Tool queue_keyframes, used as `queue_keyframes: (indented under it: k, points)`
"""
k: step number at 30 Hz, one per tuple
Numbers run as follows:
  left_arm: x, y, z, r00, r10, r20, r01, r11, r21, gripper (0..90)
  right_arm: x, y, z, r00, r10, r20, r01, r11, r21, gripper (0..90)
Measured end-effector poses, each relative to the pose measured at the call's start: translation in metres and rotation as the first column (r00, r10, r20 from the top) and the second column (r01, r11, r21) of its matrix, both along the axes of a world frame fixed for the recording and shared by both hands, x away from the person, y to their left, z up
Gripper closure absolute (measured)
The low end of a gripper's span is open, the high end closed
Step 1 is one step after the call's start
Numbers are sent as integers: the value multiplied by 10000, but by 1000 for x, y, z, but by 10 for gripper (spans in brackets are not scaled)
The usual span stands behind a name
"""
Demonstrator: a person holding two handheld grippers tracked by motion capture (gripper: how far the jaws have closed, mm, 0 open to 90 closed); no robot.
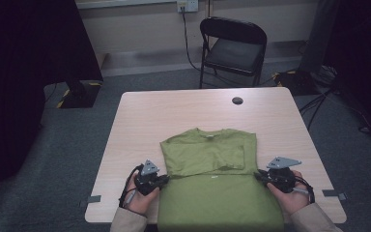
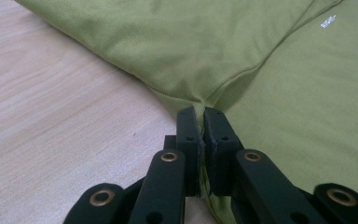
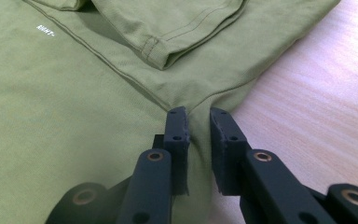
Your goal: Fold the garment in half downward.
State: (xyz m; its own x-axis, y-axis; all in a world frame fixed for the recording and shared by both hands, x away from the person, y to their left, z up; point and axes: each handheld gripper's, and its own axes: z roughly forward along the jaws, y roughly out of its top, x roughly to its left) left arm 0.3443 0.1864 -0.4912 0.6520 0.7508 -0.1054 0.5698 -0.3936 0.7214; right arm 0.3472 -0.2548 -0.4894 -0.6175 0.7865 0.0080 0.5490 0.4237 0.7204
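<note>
High view looks down on a light wooden desk with an olive-green T-shirt spread on its near half. The shirt's upper part, with the collar toward the far side, lies folded flat on the desk, one sleeve tucked across its right portion, while the lower part runs over the near edge toward the person. The left hand-held gripper sits at the shirt's left edge, just where the folded upper part meets the lower part, and the right hand-held gripper sits at the matching spot on the right edge. Each is held in one of the person's hands, with beige sleeves coming in at the bottom.

Left gripper view shows the left hand-held gripper with its black jaws pressed almost together, a thin pinch of the T-shirt cloth caught between them at the side seam; bare desk lies to one side.

Right gripper view shows the right hand-held gripper with its jaws standing slightly apart, a ridge of the T-shirt fabric running up between them. The gap is visible, so whether the pads truly clamp the cloth cannot be told. A small white printed label shows on the fabric, and a folded sleeve hem lies just beyond the jaws.

A black folding chair stands beyond the desk.
</note>
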Motion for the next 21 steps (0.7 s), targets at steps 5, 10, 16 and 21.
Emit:
queue_keyframes:
  k: [5,10,16,21]
  points:
    - [0,0,0,9999,124,16,-124,9999,-72,778,1,-1,0,9999,-119,66,119,9999,-46,660]
    - [5,-1,-3,9988,492,51,-491,9987,-94,299,9,-4,-3,9988,-407,285,415,9988,-268,221]
    - [8,-3,-6,9980,561,277,-579,9959,693,94,15,-5,-7,9975,-568,419,586,9974,-418,70]
    - [10,-4,-10,9981,441,424,-472,9962,737,13,16,-7,-10,9984,-534,195,537,9985,-136,54]
